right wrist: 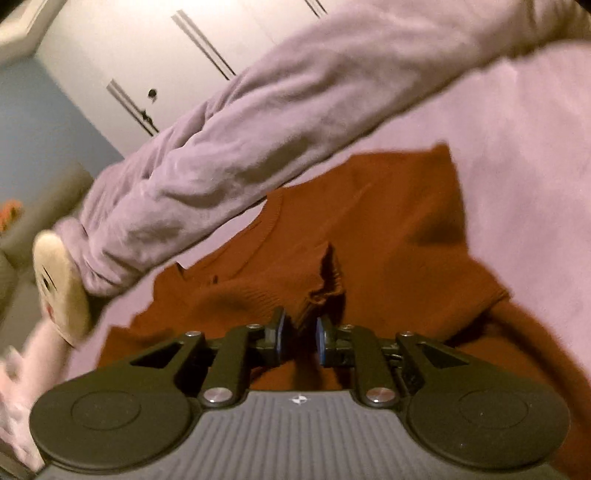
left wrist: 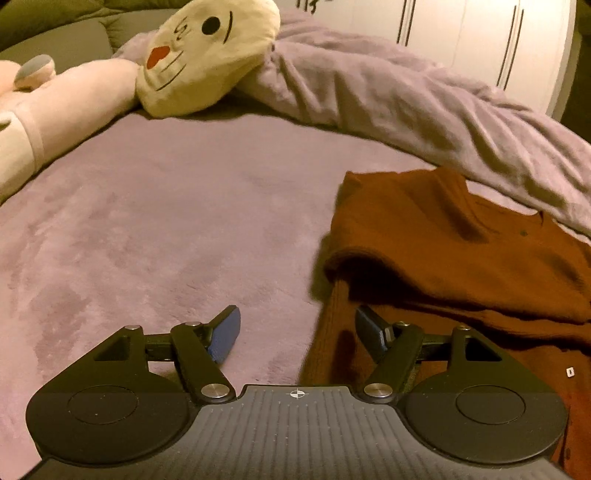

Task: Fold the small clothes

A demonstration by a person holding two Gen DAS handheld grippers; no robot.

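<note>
Sweater (left wrist: 461,251), rust-brown knit, lies on the mauve bedspread (left wrist: 166,221) on my right side, partly folded. From the left wrist camera I see a folded upper layer with its crease running left to right, and below it a ribbed strip (left wrist: 328,332) stretching down toward me. The collar end (left wrist: 532,214) sits against the bunched blanket (left wrist: 406,99) at the far side, so the garment's long axis runs from the blanket back toward me.

My left gripper (left wrist: 297,328) has its jaws well apart with nothing between them; one blue pad is over the bedspread, the other over the ribbed strip, and whether that one touches the knit I cannot tell.

My right gripper (right wrist: 300,338) has its jaws close together, and a ribbed edge of the sweater (right wrist: 325,284) rises between the pads in a bunched ridge; they look clamped on it. This view is tilted and blurred.

A plush toy (left wrist: 199,55) rests at the far left of the bed, well apart from the sweater, with white wardrobe doors (left wrist: 461,33) behind.
</note>
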